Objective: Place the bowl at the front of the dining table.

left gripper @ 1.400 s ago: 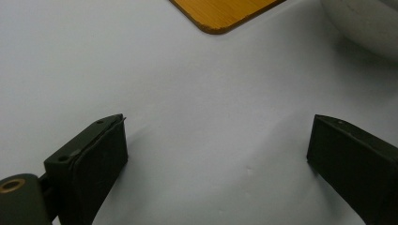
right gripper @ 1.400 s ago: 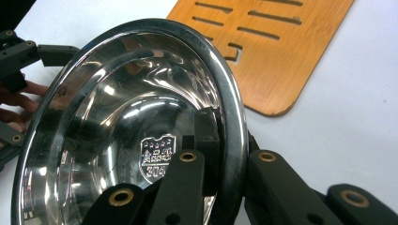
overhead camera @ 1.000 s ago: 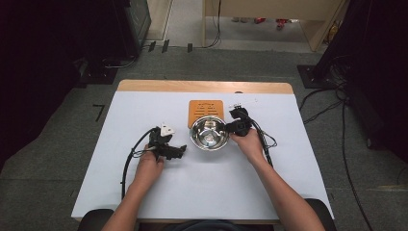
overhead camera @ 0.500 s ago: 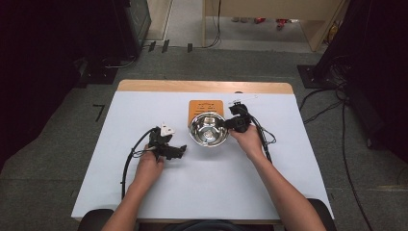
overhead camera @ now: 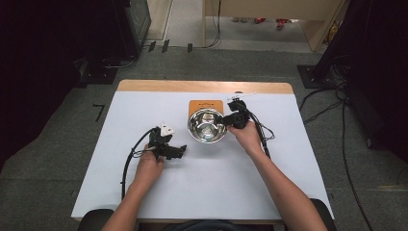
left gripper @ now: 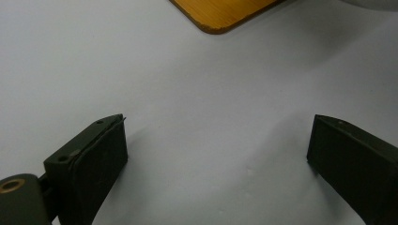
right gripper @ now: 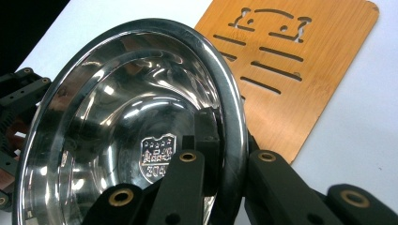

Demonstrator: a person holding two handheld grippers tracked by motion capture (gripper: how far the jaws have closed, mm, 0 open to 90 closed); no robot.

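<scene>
A shiny steel bowl [overhead camera: 206, 125] is lifted and tilted over the near edge of an orange wooden board [overhead camera: 206, 105] at the table's middle back. My right gripper [overhead camera: 230, 119] is shut on the bowl's right rim; in the right gripper view one jaw lies inside the bowl [right gripper: 136, 140] and the other outside, over the slotted board [right gripper: 291, 70]. My left gripper [overhead camera: 180, 151] rests on the white table to the bowl's left, open, with bare table between its fingers [left gripper: 101, 159]. A corner of the board [left gripper: 220, 14] appears ahead of it.
The white table [overhead camera: 207, 187] has a wooden strip along its far edge. Black cables trail from both grippers across the table. Grey carpet, dark equipment and loose cables surround the table.
The right gripper has lifted and carried the bowl slightly back toward the orange board, tilting it. The left gripper has stayed in place.
</scene>
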